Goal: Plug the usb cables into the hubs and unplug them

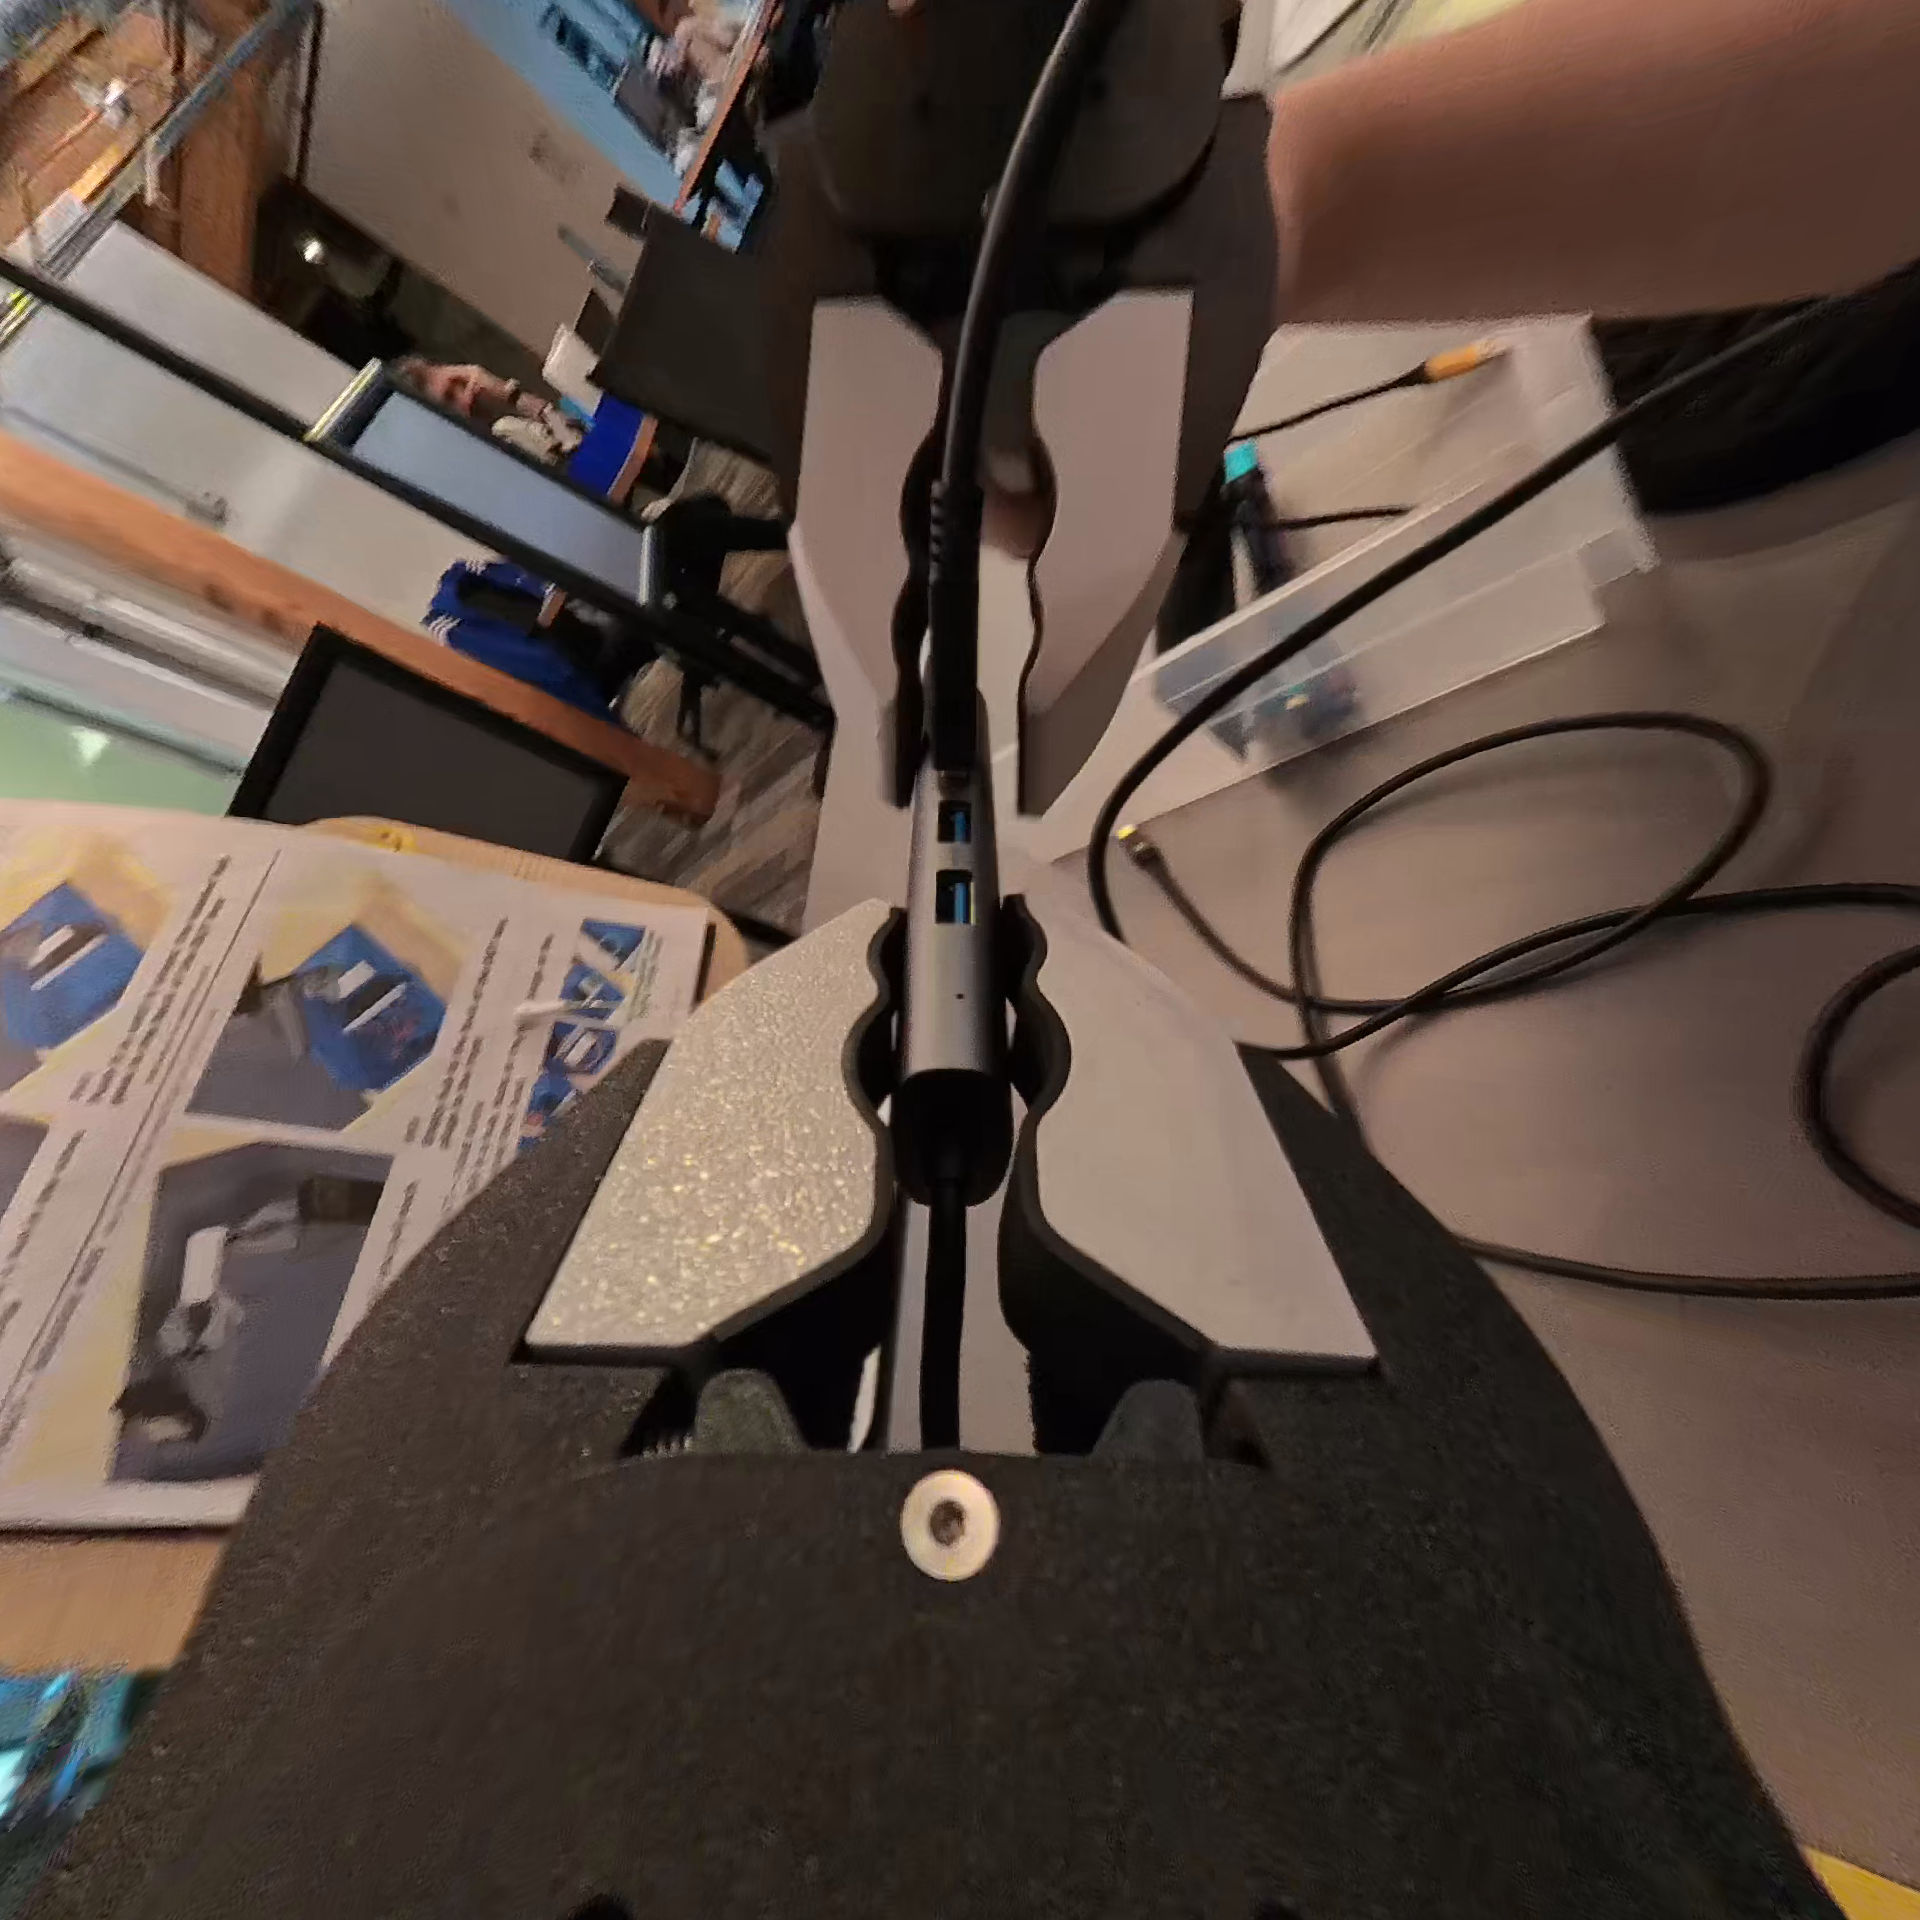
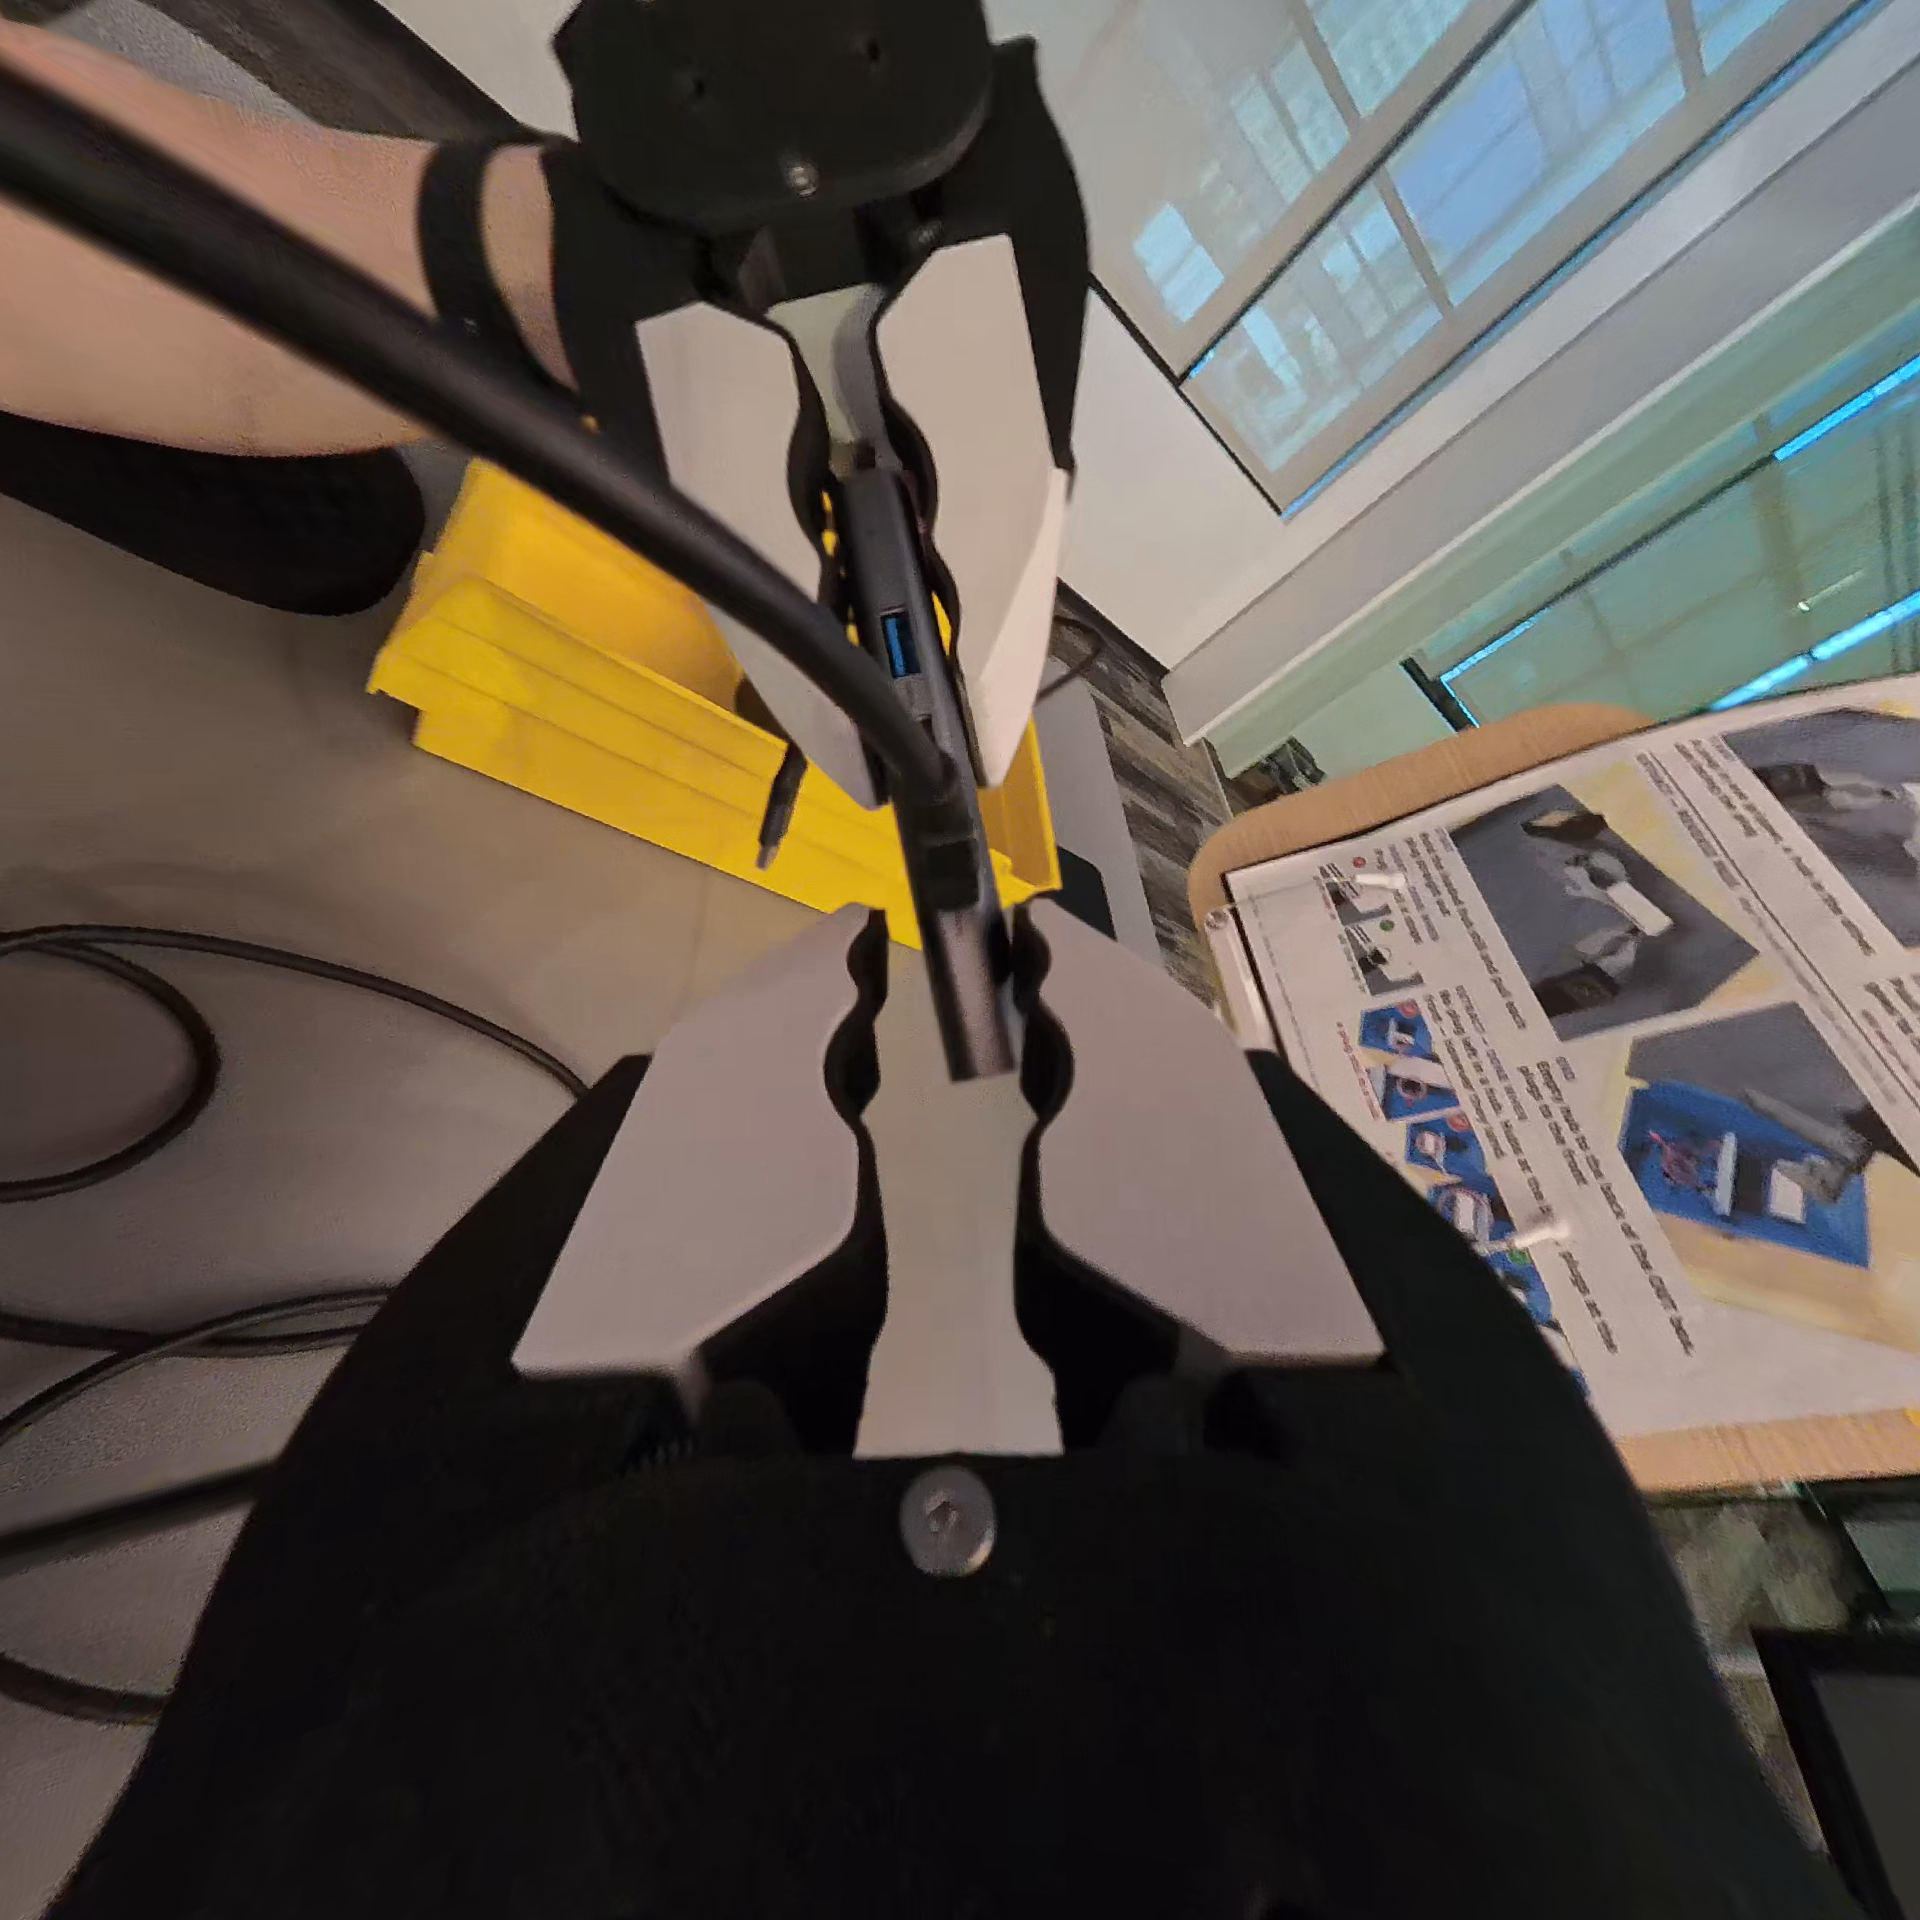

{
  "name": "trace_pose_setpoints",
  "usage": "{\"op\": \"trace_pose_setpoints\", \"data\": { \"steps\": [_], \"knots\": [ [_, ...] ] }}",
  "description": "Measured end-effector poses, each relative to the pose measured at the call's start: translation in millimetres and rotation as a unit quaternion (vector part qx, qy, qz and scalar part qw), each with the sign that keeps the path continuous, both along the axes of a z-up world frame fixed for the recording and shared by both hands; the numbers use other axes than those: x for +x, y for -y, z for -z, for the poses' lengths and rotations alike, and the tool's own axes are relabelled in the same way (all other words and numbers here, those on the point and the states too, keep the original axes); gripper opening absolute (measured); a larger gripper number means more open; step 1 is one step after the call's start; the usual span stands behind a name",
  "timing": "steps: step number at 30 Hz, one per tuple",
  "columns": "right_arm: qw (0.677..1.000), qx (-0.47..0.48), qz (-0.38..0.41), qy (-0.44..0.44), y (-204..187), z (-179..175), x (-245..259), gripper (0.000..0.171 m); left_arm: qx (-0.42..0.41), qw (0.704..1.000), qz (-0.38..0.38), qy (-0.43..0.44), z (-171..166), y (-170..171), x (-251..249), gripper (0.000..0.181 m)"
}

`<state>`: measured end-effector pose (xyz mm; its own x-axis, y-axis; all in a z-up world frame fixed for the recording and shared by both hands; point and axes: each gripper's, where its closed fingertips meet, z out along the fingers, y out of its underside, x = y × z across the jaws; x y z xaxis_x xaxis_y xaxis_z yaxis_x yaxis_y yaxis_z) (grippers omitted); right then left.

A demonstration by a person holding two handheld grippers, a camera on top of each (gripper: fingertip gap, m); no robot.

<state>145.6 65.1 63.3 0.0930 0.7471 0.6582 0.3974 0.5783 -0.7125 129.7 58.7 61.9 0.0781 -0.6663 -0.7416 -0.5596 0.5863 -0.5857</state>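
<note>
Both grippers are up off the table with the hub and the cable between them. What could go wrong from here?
1. The left gripper pinches the gray USB hub only at its cable end, so a sideways push could twist it out.
2. The right gripper holds the black USB plug at the hub's tip; whether it is seated cannot be told, and a tilted pull could strain the port.
3. Loose black cables loop on the table and might snag.

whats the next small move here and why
Probably a straight pull: the right gripper draws the plug back along the hub's long axis while the left gripper holds firm. The plug looks seated at the hub's far end, with both sets of fingers clamped, so pulling in line should avoid bending it.
</note>
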Motion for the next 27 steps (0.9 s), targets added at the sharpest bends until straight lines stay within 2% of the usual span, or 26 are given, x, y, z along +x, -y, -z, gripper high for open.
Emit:
{"op": "trace_pose_setpoints", "data": {
  "steps": [3,5,8,11,13,16,18,22,24,27],
  "knots": [
    [0.999,-0.015,0.042,-0.011,-12,-9,14,0.025,0.04,0.997,-0.062,-0.003,-4,-19,-9,0.016],
    [0.992,-0.038,0.118,-0.028,-28,-23,32,0.025,0.079,0.991,-0.103,-0.007,-9,-30,-14,0.017],
    [0.964,-0.124,0.221,-0.076,-38,-46,57,0.031,0.137,0.978,-0.157,-0.03,-12,-43,-19,0.017],
    [0.934,-0.21,0.225,-0.181,-28,-72,57,0.031,0.154,0.973,-0.164,-0.05,-6,-46,-16,0.017],
    [0.925,-0.222,0.213,-0.223,-23,-79,46,0.031,0.168,0.967,-0.181,-0.062,-2,-51,-16,0.017],
    [0.93,-0.203,0.249,-0.178,-32,-56,29,0.032,0.185,0.958,-0.204,-0.08,2,-59,-18,0.017],
    [0.927,-0.228,0.258,-0.149,-39,-35,18,0.027,0.201,0.951,-0.219,-0.09,3,-65,-21,0.017],
    [0.911,-0.301,0.233,-0.16,-49,-11,2,0.025,0.219,0.945,-0.223,-0.095,3,-66,-21,0.017],
    [0.911,-0.302,0.24,-0.143,-54,-1,1,0.024,0.222,0.944,-0.225,-0.098,3,-67,-20,0.016],
    [0.913,-0.284,0.238,-0.168,-57,-5,-1,0.024,0.229,0.939,-0.232,-0.107,5,-69,-21,0.017]
  ]
}}
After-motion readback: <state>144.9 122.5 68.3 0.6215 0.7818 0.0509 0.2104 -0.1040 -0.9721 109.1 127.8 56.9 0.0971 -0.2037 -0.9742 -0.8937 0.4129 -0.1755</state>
